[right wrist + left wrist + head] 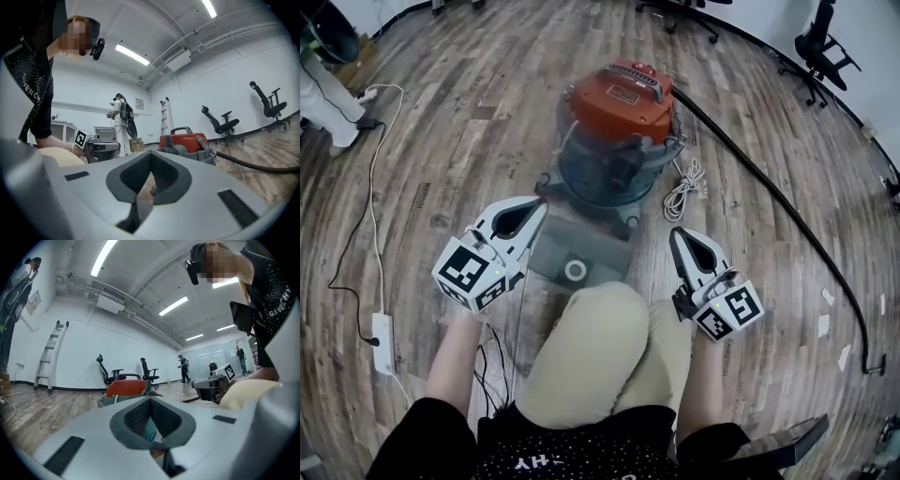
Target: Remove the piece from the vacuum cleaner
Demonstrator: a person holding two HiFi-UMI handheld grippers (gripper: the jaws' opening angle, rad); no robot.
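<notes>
A kneeling person faces the vacuum cleaner (617, 131), its red lid seated on the blue-grey drum, on the wood floor (487, 84), with the black hose (769, 187) curving off to the person's right and a coiled white cord (682, 187) beside the base. A flat grey piece with a round white ring (577, 258) lies on the floor between the machine and the person's knee (600, 347), its far edge at the machine's foot; whether it is fully free of the body cannot be told. The left tool (528, 214) hangs just left of that piece and the right tool (680, 234) to its right, both with jaws closed together on nothing, as each tool's own view confirms. If the grey piece is the part meant, the removal looks done or nearly so, with at most lifting it clear left to do
</notes>
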